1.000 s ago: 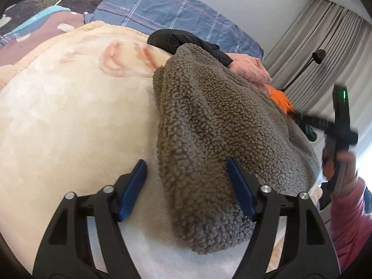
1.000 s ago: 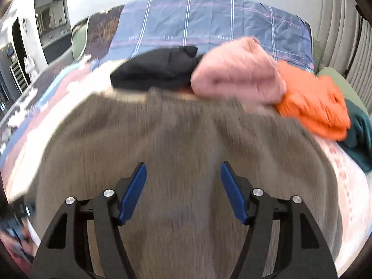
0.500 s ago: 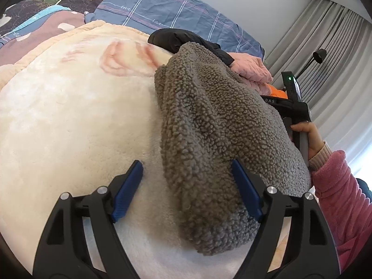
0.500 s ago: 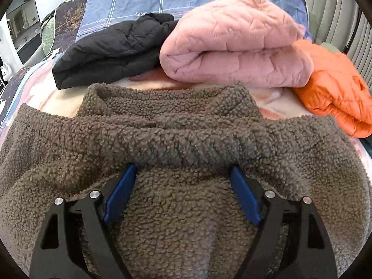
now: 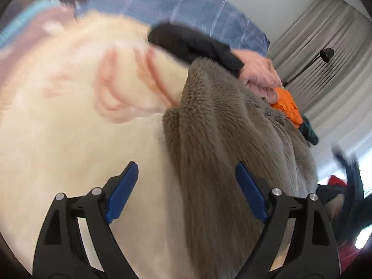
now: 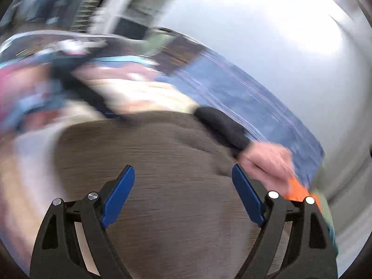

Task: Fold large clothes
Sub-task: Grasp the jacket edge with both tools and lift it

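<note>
Your left gripper point(image 5: 187, 189) stands wide, its blue pads having just spread further, and it grips nothing: the left pad sits over the cream plush blanket with pink markings point(image 5: 76, 125), the right pad point(image 5: 250, 193) over the edge of the grey-brown fleece garment point(image 5: 227, 144), with that edge running up between the two. Your right gripper point(image 6: 182, 194) is likewise spread wide after opening further, empty, with its blue pads above the same fleece point(image 6: 162, 162), which fills the lower middle of its view.

No boxes or baskets show; the bed carries everything. The fleece lies folded on the blanket. Past its far end a folded black quilted jacket point(image 5: 197, 44) touches it, then a folded pink quilted garment point(image 5: 260, 72), an orange puffy jacket point(image 5: 288, 105) and a dark teal item point(image 5: 309, 132). A blue checked pillow point(image 5: 186, 7) lies behind them.

Both views are smeared. Your left gripper tilts down toward the bed. At the right rim of the left view your other hand is a dark blur, pose unreadable.
</note>
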A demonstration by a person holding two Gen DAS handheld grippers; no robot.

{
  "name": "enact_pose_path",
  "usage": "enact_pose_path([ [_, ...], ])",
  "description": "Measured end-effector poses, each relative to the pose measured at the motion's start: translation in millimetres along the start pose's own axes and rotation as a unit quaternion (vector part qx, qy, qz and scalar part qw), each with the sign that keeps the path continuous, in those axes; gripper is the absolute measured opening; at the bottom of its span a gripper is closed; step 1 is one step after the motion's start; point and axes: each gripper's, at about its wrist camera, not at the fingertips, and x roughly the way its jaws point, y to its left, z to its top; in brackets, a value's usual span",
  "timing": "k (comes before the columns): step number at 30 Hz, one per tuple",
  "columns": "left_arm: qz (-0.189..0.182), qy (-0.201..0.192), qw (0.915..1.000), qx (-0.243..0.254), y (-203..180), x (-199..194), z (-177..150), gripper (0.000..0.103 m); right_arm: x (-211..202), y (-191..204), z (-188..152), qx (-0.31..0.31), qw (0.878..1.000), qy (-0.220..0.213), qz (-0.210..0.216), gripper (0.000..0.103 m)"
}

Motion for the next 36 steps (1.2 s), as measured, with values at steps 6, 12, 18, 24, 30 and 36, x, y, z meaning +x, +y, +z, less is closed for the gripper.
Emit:
enact_pose_path([
  [6, -0.083, 0.015, 0.996, -0.032, 19, 45, 40, 0.089, 7, 88, -7, -0.148, 0.989, 0.001, -0.004, 0.087],
  [12, -0.161, -0.046, 0.9853, -0.034, 35, 39, 22, 0.05, 18, 103, -2, -0.188, 0.981, 0.0, -0.037, 0.088],
  [18, -0.169, -0.045, 0.984, -0.034, 31, 41, 23, 0.049, 7, 106, -15, -0.256, 0.966, 0.031, -0.027, 0.088],
  [24, -0.16, -0.025, 0.9864, -0.026, 24, 50, 25, 0.056, 32, 129, -4, -0.246, 0.968, 0.036, -0.031, 0.088],
  [30, -0.182, -0.02, 0.9825, -0.035, 34, 48, 24, 0.057, 56, 140, 13, -0.215, 0.975, 0.034, -0.038, 0.086],
  [36, -0.182, -0.014, 0.9829, -0.02, 30, 48, 23, 0.066, 58, 142, 20, -0.177, 0.983, 0.031, -0.02, 0.06],
])
